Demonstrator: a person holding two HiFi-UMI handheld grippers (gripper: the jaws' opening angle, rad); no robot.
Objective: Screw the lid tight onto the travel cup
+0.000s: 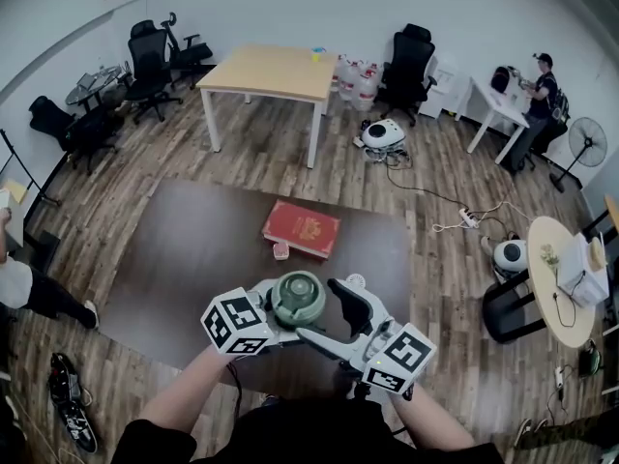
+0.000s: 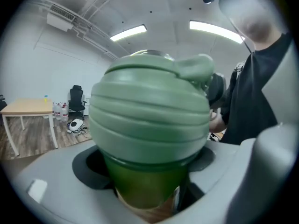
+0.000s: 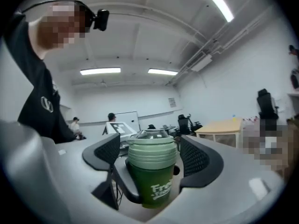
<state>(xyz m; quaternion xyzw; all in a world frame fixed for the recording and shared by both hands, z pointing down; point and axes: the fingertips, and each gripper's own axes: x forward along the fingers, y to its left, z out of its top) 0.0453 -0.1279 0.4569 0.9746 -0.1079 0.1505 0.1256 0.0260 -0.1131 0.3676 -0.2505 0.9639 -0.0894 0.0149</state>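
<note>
While left gripper (image 1: pixel 292 319) grips cup (image 3: pixel 152 190), lid (image 3: pixel 152 154) on

Travel cup (image 3: pixel 150 190): dark green body, white lettering. Lid (image 3: pixel 152 154): pale sage green, stacked horizontal ribs. Left hand-held gripper (image 2: pixel 147 181) and right hand-held gripper (image 3: pixel 152 157): light grey shells. Right one's pads (image 3: pixel 195 158): black, fine mesh pattern. Marker cubes (image 1: pixel 235 322): white faces, black square codes. Table (image 1: pixel 184 259): dark brown, plain. Book (image 1: pixel 302 228): red cover, gold ornament in the middle. Floor (image 1: pixel 455 288): grey-brown wood-plank pattern. Back table (image 1: pixel 271 71): light wood top, white legs. Office chairs (image 1: pixel 150 61): black. Person's sleeves (image 1: pixel 160 441): black.
</note>
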